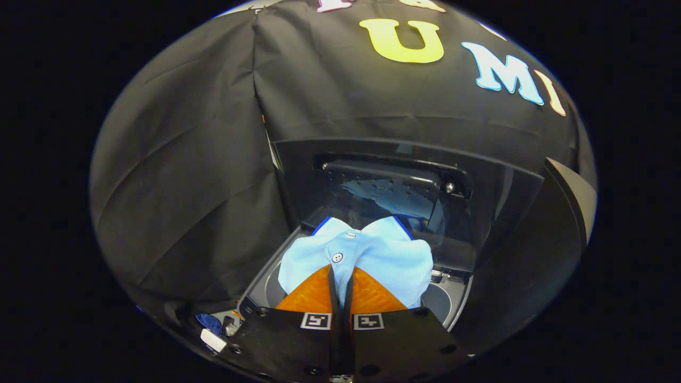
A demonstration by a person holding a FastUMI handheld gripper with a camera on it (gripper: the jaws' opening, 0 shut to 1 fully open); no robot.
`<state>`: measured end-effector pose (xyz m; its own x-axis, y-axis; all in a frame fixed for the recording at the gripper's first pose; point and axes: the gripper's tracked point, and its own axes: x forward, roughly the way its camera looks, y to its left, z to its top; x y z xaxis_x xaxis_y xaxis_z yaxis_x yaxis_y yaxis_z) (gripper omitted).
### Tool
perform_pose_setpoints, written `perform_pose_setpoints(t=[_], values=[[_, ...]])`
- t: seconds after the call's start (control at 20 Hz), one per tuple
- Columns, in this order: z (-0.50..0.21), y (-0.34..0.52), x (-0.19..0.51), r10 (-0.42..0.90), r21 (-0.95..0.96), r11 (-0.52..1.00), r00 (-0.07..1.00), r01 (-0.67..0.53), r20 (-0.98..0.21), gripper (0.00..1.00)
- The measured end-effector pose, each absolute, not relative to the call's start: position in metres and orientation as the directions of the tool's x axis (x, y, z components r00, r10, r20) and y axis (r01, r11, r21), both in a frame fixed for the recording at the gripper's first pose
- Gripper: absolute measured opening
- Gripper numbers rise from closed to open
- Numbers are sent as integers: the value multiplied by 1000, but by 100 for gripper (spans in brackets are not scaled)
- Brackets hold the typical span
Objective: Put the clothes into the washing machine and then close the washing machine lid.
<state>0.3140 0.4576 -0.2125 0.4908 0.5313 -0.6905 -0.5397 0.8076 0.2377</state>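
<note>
With claw (340,276) pinched on it, shirt (372,255) above open washing machine (452,306).

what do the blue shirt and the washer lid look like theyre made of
The shirt pinched in the gripper: soft, matte woven or knit cloth, likely cotton; it folds loosely and has white buttons on a placket. The raised washing machine lid: dark, glossy, probably glass or clear plastic in a plastic frame, since it mirrors the shirt.
</note>
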Motion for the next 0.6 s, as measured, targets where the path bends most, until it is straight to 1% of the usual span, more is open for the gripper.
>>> perform_pose_setpoints(t=[0.15, 0.3, 0.6], values=[[-230, 458, 313, 508, 252, 826, 473, -503, -720, 1], [-246, 454, 310, 480, 233, 838, 465, -493, -744, 2], [-282, 447, 310, 436, 283, 880, 416, -381, -798, 2]])
